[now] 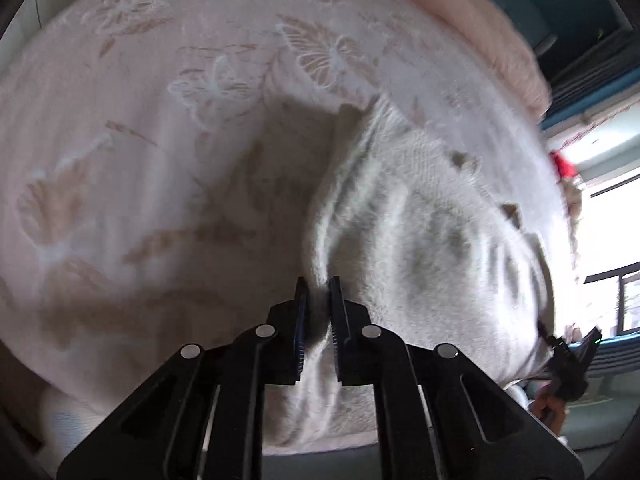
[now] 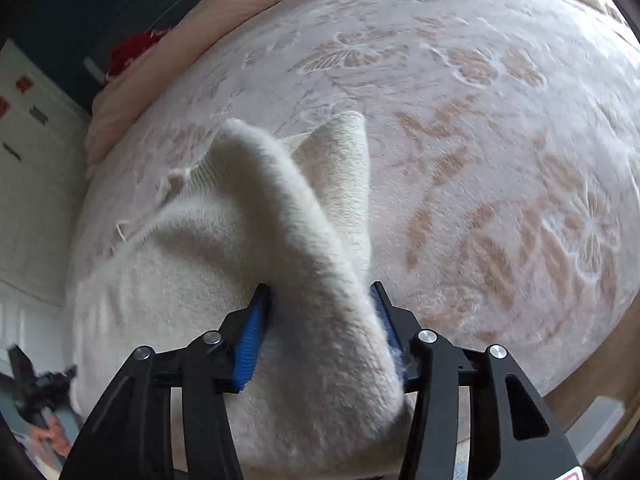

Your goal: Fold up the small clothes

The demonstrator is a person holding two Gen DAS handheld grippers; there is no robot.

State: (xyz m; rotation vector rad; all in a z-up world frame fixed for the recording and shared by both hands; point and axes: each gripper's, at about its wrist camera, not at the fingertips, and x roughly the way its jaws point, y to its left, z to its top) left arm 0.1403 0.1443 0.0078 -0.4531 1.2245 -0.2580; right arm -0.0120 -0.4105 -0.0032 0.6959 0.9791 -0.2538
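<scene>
we see the left gripper (image 1: 319,286) pinching 1 edge of the cream knit garment (image 1: 420,220) on the floral blanket (image 1: 140,140); the right gripper (image 2: 320,296) clasps a thick raised fold.

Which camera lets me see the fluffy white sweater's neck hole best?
The right wrist view. There the white sweater shows its ribbed neck opening with loose threads. The left wrist view shows only blurred sweater fabric pinched in the left gripper; no neck opening visible.
</scene>
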